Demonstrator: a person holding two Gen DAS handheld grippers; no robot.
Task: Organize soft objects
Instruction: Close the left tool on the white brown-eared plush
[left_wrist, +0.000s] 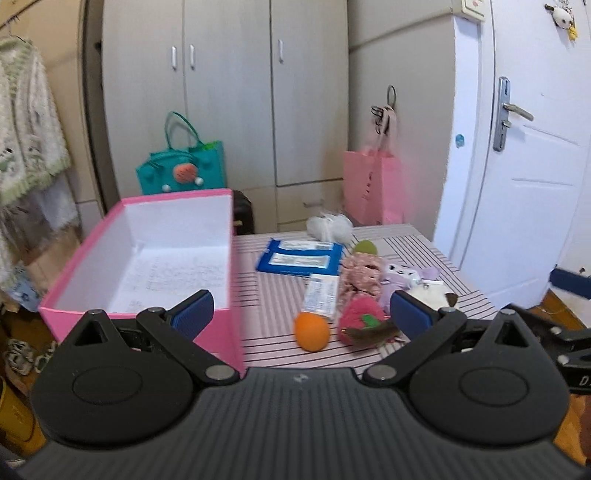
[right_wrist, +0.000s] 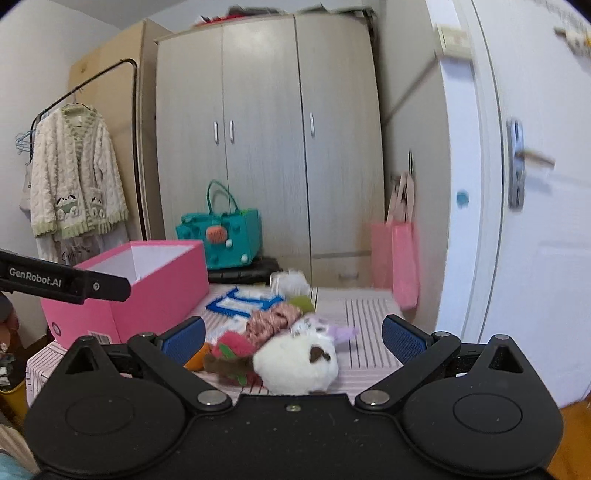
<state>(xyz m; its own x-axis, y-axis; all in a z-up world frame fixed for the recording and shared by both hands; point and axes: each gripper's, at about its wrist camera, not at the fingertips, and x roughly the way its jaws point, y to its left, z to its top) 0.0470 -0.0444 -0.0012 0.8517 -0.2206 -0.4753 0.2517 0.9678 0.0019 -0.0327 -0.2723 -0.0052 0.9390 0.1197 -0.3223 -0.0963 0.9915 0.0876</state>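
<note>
The white plush toy (right_wrist: 297, 363) lies on the table to the right of the pink box (right_wrist: 147, 291), right in front of the right gripper (right_wrist: 293, 338). Both grippers (the left gripper (left_wrist: 301, 314) too) are wide open and hold nothing. The toy looks light and squishy, so squeeze its fat middle.

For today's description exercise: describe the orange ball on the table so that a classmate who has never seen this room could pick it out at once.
Start at the big pink box on the striped table. Just right of its near corner, at the near end of a row of soft toys, lies the orange ball. It sits beside a pink strawberry plush and is the only plain, smooth, round orange thing there.
</note>
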